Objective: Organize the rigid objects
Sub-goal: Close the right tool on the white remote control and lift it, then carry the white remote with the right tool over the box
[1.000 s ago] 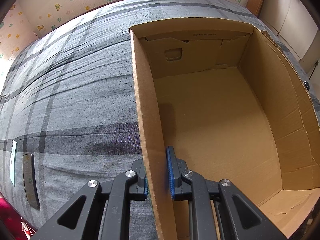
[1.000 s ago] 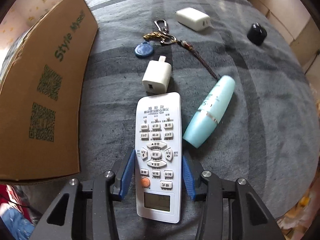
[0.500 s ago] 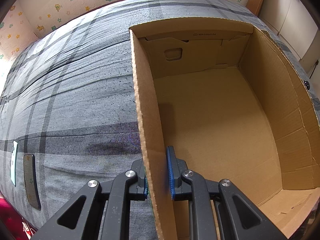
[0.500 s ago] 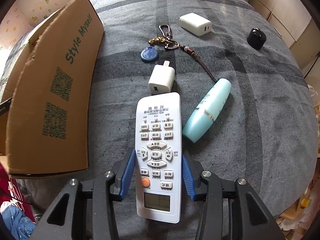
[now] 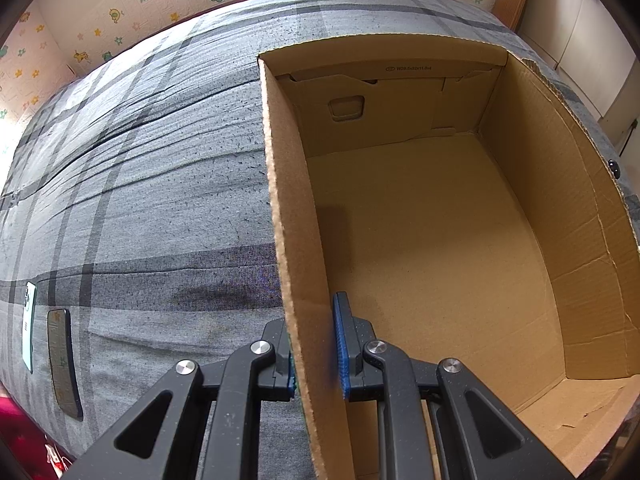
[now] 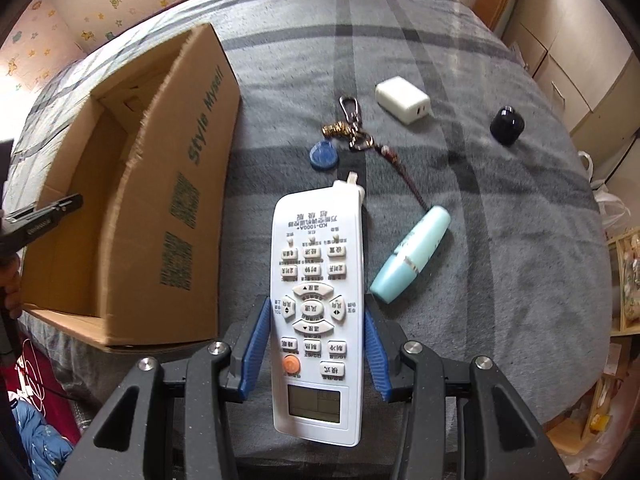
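Right wrist view: right gripper has lifted the clamped remote; left gripper still pinches the box wall.

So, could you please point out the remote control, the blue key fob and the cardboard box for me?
remote control [image 6: 316,304]: right wrist view, on its round centre button.
blue key fob [image 6: 323,155]: right wrist view, middle of the disc.
cardboard box [image 5: 296,240]: left wrist view, on its near wall.

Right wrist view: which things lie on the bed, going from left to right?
cardboard box → white remote → mint tube → black cap
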Demonstrator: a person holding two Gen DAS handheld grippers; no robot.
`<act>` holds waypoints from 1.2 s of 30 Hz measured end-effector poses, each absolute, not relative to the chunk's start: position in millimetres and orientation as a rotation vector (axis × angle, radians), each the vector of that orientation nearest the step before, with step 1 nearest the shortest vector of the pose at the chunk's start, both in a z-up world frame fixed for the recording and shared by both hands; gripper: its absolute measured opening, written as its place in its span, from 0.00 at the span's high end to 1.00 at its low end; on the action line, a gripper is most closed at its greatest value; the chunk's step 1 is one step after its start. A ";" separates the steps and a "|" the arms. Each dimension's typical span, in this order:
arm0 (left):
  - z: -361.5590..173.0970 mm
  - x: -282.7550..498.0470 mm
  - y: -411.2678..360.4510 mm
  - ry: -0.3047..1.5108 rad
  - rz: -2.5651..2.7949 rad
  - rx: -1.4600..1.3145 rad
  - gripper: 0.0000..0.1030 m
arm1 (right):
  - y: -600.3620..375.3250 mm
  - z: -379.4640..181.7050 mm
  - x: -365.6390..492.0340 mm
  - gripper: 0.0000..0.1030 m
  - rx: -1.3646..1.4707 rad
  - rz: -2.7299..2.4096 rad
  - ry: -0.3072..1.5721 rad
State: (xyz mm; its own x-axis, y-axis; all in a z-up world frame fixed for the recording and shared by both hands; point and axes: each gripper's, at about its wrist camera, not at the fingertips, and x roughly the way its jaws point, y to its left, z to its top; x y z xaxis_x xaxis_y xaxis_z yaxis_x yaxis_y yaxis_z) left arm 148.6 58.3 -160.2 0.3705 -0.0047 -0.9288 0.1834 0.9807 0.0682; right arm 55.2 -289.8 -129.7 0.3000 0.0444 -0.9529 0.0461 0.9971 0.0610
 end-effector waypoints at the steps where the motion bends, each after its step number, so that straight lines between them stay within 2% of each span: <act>1: -160.3 148.6 58.3 1.187 -0.121 0.171 0.85 | -287.8 -125.6 56.0 0.54 0.080 0.000 1.260; 20: -161.8 148.0 56.0 1.190 -0.120 0.180 0.85 | -266.1 -55.3 84.1 0.54 0.048 0.054 1.148; 36: -163.3 151.9 57.8 1.199 -0.119 0.174 0.85 | -219.4 -30.9 113.8 0.54 0.011 0.142 1.116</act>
State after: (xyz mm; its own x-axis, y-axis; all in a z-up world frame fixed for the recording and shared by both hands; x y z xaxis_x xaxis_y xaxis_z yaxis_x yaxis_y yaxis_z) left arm 151.9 57.8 -163.3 0.3590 0.0000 -0.9333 0.1842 0.9803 0.0709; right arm 113.8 -219.4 -30.9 0.4315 0.1193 -0.8942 -0.1080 0.9909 0.0801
